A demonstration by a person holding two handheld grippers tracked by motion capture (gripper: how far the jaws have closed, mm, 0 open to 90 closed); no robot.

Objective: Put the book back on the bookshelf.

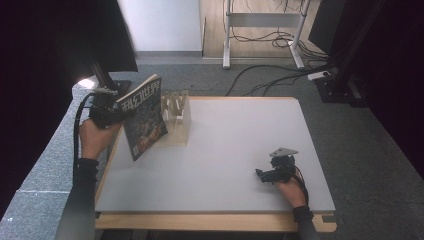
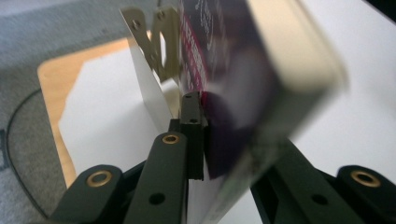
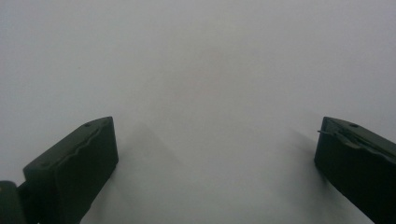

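At the bench's far left corner, my left gripper clamps a magazine by its edge and holds it lifted off the surface, tilted, its dark cover with large white characters turned toward the high view. In the left gripper view the jaws stand closed on the magazine, one black finger pressed flat against the cover while the thick block of pages runs blurred up and away to the right. Just beside the magazine, toward the bench's middle, a pale wooden rack with upright dividers stands on the white bench near the far edge; the magazine's lower corner hangs just beside the rack's base, and I cannot tell whether the two touch. The same rack shows past the jaws in the left gripper view. Well apart, near the bench's near right corner, my right gripper rests low over the bare white top with the grey plate on it. In the right gripper view its jaws are spread wide with nothing between them, over plain white surface.
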